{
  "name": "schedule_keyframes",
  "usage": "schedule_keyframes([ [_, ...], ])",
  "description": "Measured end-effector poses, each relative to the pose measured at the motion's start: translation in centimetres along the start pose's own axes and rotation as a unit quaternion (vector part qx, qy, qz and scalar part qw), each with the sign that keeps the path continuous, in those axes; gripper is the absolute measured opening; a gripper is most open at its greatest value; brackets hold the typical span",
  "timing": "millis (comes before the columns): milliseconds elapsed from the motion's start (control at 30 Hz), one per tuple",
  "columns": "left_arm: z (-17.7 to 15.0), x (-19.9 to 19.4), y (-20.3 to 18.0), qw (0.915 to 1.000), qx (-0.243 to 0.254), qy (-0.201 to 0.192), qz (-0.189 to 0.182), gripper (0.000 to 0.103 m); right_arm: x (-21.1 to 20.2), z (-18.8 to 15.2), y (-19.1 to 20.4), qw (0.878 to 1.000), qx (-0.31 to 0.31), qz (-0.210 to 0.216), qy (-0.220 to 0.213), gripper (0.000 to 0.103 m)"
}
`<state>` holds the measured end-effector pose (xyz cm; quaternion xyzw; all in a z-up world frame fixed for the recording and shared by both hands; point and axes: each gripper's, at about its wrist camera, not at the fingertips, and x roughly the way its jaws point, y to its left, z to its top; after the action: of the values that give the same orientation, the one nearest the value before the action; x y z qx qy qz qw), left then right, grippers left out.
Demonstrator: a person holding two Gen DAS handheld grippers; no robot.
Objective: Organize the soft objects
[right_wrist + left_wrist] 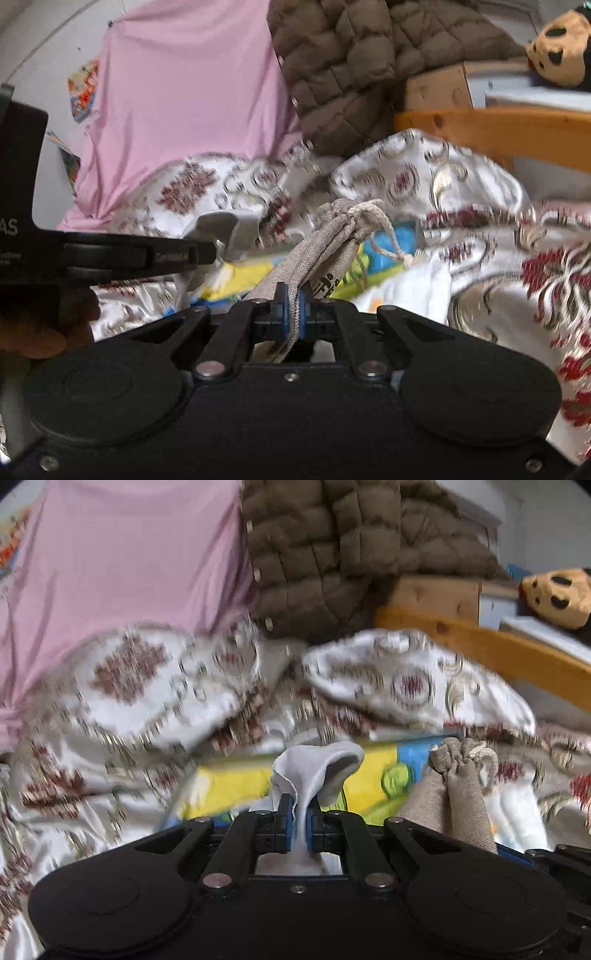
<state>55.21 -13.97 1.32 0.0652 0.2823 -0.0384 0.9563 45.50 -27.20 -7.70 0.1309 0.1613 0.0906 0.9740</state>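
Note:
My left gripper (300, 814) is shut on a white sock (317, 771), held above the bed. My right gripper (291, 306) is shut on a beige drawstring pouch (325, 240), whose cord hangs to the right. The pouch also shows in the left wrist view (458, 786), to the right of the sock. In the right wrist view the left gripper (207, 254) reaches in from the left with the sock (229, 229) at its tip. Both items hang over a patterned white bedspread (147, 686) and a bright yellow and blue cloth (236, 786).
A pink cloth (122, 561) and a brown quilted jacket (332, 546) hang behind the bed. A wooden bed rail (498, 650) runs at the right. A spotted plush toy (557, 590) lies on a shelf at the far right.

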Motion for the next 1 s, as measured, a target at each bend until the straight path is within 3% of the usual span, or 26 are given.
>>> schedule_keyframes([
  [267, -1.2, 1.0, 1.3, 0.9985, -0.03, 0.045, 0.005, 0.015, 0.6, -0.6, 0.0, 1.0, 0.011, -0.003, 0.024, 0.007],
  [400, -1.0, 0.5, 1.9, 0.9972, -0.046, 0.059, 0.003, 0.024, 0.0, -0.2, -0.1, 1.0, 0.008, -0.002, 0.022, 0.022],
  [467, -0.9, 0.1, 2.1, 0.9962, -0.057, 0.066, 0.001, 0.035, -0.8, 0.5, -0.2, 1.0, 0.008, -0.006, 0.017, 0.026],
  [567, -0.8, -1.0, 2.3, 0.9957, -0.067, 0.064, 0.007, 0.044, -1.7, 1.0, -0.1, 1.0, 0.006, -0.012, 0.011, 0.039],
  [600, -0.8, -1.7, 2.4, 0.996, -0.067, 0.057, 0.01, 0.045, -2.1, 1.1, -0.1, 1.0, 0.005, -0.015, 0.006, 0.046],
  [767, -0.6, -5.8, 2.5, 0.9978, -0.06, -0.002, 0.027, 0.074, -4.9, 2.4, 0.5, 0.999, 0.0, -0.023, -0.024, 0.073],
  [1000, -0.7, -13.0, 2.5, 0.9934, -0.022, -0.094, 0.061, 0.089, -9.6, 4.4, 1.4, 0.997, -0.007, -0.02, -0.07, 0.1],
])
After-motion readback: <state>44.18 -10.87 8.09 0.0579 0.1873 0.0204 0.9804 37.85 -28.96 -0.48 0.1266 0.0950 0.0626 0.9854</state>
